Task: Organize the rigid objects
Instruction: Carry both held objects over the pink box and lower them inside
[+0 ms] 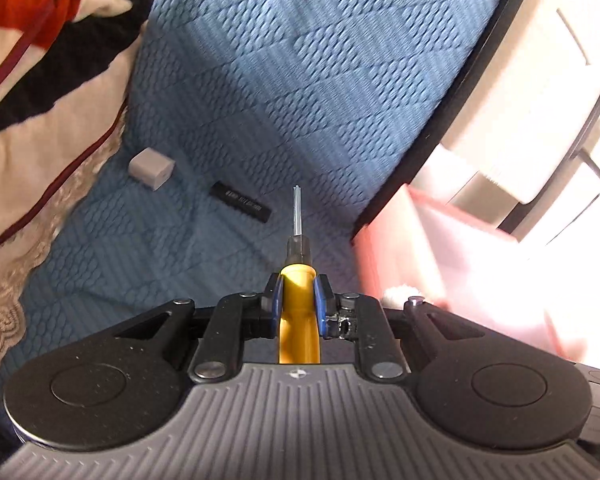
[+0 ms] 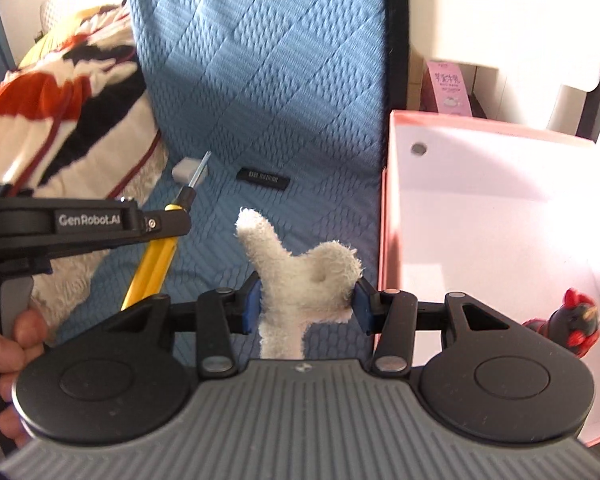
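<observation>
My left gripper (image 1: 297,298) is shut on a yellow-handled screwdriver (image 1: 298,280), shaft pointing forward above the blue quilted bed cover (image 1: 260,80). In the right wrist view the left gripper (image 2: 168,216) and the screwdriver (image 2: 156,264) show at the left. My right gripper (image 2: 305,300) is shut on a white fuzzy plush toy (image 2: 300,268), just left of the pink box (image 2: 392,216). A white cube charger (image 1: 151,169) and a black flat bar (image 1: 241,201) lie on the cover; both show in the right wrist view, the charger (image 2: 184,171) and the bar (image 2: 263,178).
The pink box has a white inside and holds a black and red figure (image 2: 576,326) at its near right. A striped red, black and cream blanket (image 2: 60,120) lies left of the cover. A pink carton (image 2: 448,88) stands behind the box.
</observation>
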`<state>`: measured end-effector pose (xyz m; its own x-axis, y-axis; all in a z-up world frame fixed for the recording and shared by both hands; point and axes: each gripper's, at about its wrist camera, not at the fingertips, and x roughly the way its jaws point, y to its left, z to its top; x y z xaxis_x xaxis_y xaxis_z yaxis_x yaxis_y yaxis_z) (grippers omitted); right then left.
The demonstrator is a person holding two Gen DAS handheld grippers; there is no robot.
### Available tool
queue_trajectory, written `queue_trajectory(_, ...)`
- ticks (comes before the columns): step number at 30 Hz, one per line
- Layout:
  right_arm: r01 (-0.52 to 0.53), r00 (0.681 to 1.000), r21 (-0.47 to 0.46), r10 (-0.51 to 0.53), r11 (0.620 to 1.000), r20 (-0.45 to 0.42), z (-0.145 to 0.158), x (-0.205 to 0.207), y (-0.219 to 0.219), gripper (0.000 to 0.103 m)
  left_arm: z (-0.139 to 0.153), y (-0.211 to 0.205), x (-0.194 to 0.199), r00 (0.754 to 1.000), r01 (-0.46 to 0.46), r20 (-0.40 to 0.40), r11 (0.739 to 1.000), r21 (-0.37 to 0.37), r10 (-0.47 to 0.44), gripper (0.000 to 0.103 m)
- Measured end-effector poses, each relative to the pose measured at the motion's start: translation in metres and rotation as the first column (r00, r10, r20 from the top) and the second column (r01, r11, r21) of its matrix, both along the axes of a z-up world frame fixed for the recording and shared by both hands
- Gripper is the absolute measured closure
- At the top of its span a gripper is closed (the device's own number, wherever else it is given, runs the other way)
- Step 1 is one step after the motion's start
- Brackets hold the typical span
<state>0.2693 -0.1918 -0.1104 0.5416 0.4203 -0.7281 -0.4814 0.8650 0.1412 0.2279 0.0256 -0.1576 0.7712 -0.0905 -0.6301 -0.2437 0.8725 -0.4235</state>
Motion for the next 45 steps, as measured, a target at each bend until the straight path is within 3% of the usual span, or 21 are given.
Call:
queue_trajectory(16, -0.004, 0.997, 0.038, 0.002, 0.999, 0.072, 0.068, 0.027, -0.044, 0.054, 0.080, -0.033, 0.033, 0.994, 0.083, 0.072, 0.997, -0.002, -0.082, 0.084)
queue_trajectory(24, 0.020, 0.990, 0.004, -0.020, 1.000, 0.142, 0.092, 0.044, -0.076, 0.054, 0.110, -0.064, 0.065, 0.985, 0.153, 0.074, 0.988, 0.024, -0.154, 0.084)
queue_trajectory(34, 0.126, 0.988, -0.072, -0.118, 0.989, 0.100, 0.063, 0.048, -0.148, 0.054, 0.086, -0.128, 0.101, 0.968, 0.252, 0.002, 0.968, 0.016, -0.252, 0.084)
queue_trajectory(45, 0.220, 0.975, -0.154, -0.220, 0.963, 0.016, 0.011, 0.051, -0.210, 0.054, 0.022, -0.184, 0.123, 0.936, 0.331, -0.109, 0.942, -0.055, -0.335, 0.084)
